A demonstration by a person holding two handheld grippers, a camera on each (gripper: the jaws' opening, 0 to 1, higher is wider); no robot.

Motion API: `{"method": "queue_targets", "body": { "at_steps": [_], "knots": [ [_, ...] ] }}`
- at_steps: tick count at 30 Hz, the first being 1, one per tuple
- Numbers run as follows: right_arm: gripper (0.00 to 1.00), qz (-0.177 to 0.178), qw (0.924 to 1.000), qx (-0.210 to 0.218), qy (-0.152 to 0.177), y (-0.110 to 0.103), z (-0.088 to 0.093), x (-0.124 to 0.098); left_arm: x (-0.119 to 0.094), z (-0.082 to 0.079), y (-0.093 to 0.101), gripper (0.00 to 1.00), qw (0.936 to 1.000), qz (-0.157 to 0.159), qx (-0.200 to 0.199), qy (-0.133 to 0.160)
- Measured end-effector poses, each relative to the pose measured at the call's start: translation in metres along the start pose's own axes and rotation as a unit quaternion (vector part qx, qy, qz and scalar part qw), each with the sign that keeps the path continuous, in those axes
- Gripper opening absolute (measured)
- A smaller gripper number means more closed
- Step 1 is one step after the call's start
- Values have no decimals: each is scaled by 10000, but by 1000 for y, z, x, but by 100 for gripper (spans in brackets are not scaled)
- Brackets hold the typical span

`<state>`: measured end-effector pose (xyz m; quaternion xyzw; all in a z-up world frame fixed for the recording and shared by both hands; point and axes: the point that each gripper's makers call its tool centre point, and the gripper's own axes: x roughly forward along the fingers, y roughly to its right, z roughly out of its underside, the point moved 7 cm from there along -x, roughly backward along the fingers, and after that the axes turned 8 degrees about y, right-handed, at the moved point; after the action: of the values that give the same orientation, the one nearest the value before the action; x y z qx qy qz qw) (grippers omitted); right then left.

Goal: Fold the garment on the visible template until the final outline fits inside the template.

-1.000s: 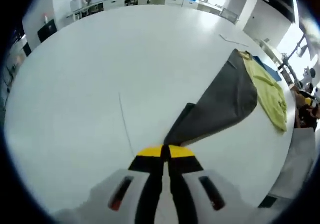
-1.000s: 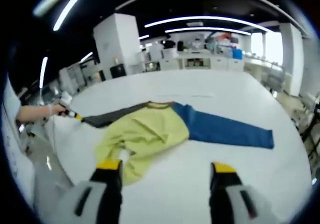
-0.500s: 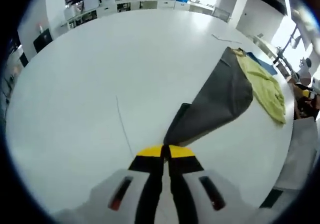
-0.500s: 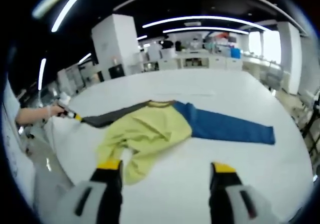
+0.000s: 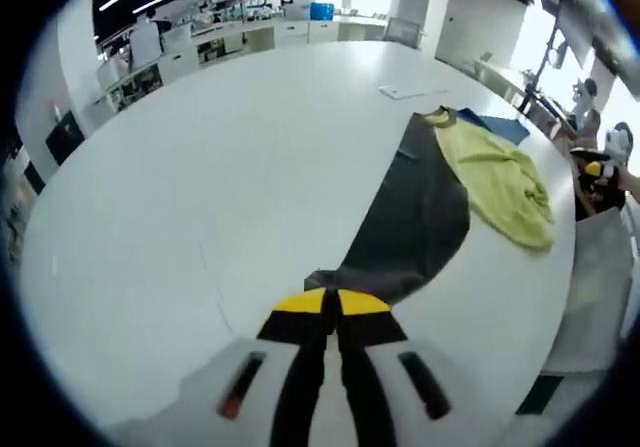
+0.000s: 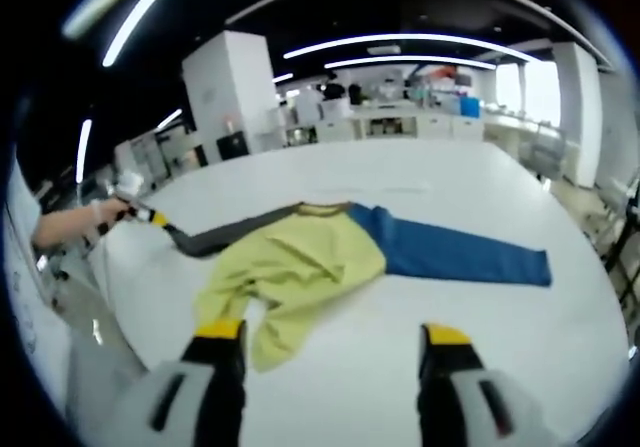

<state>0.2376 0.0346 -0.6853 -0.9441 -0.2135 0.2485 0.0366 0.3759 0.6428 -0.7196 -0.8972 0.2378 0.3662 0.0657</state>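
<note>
A long-sleeved garment lies on the white table: a yellow-green body (image 6: pixel 295 272), a blue sleeve (image 6: pixel 455 257) stretched to the right and a dark grey sleeve (image 5: pixel 415 222) stretched the other way. My left gripper (image 5: pixel 331 302) is shut on the grey sleeve's cuff, holding it just above the table. In the right gripper view that same left gripper (image 6: pixel 150 217) shows at the far left, a hand around it, with the grey sleeve (image 6: pixel 235 232) running from it to the collar. My right gripper (image 6: pixel 332 333) hangs open above the table, short of the crumpled yellow hem.
The white table (image 5: pixel 200 147) stretches wide on the far side of the garment. A sheet of paper (image 5: pixel 400 91) lies past the collar. The table's near edge (image 6: pixel 95 352) runs at lower left in the right gripper view. Desks and shelves (image 6: pixel 400 102) stand behind.
My left gripper has carried the grey cuff along, and the sleeve now lies straighter and longer from the collar. The right gripper has stayed where it was, open.
</note>
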Motion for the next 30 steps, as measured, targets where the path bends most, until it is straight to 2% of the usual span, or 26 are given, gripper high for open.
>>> {"method": "queue_targets", "body": {
  "at_steps": [4, 8, 9, 16, 21, 23, 26, 30],
  "knots": [
    [69, 24, 10000, 49, 9, 0, 3, -2, 20, -19, 20, 0, 9994, 257, 233, -1],
    [69, 64, 9999, 75, 20, 4, 5, -5, 46, -35, 22, 0, 9981, 460, 396, -46],
    [69, 83, 9999, 87, 31, 5, 6, -5, 52, -41, 39, 0, 9977, 508, 447, -46],
    [69, 188, 9996, 179, 53, 11, 9, -12, 70, -42, 56, 0, 9958, 699, 572, -166],
    [69, 229, 9995, 212, 33, 13, 12, -15, 68, -40, 63, 2, 9950, 753, 619, -198],
    [69, 244, 9995, 217, 38, 13, 12, -15, 63, -38, 64, 6, 9953, 720, 617, -169],
    [69, 238, 9995, 224, 39, 12, 13, -15, 57, -38, 56, 16, 9966, 607, 553, -97],
    [69, 197, 9996, 219, 37, 8, 14, -11, 45, -30, 41, 19, 9978, 527, 393, -51]
  ]
}}
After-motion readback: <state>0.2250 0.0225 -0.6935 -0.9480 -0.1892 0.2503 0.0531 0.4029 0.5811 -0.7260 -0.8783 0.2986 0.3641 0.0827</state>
